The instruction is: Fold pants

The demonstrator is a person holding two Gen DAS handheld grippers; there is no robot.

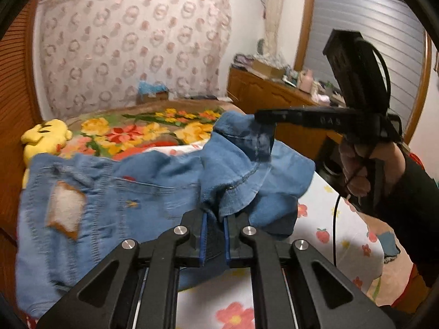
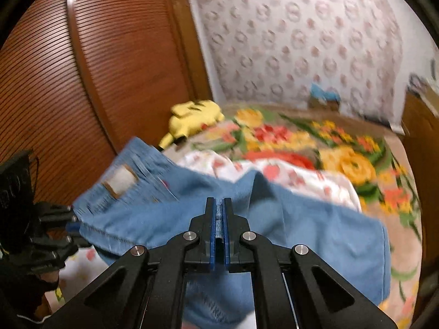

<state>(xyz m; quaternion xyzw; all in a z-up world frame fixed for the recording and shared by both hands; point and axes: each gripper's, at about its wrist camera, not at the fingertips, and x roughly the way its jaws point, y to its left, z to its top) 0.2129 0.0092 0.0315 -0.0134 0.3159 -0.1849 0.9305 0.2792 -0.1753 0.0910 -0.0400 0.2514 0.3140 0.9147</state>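
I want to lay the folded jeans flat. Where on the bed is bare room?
The white flowered sheet beside the jeans is bare, and so is the bright floral blanket beyond them. It is crowded by the yellow plush toy near the wooden wardrobe.

A louvered wooden door (image 2: 82, 82) hems the bed's (image 2: 301, 142) left side, a dresser (image 1: 269, 93) its right; between lies open bedding.

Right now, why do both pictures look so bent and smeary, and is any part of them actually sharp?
Left wrist view: round fisheye bending at the edges; the jeans are smeared by motion, the left gripper close to the lens stays crisp. Right wrist view: stronger blur on the wardrobe door and floral blanket; the right gripper is sharp. Soft indoor light, no glare.
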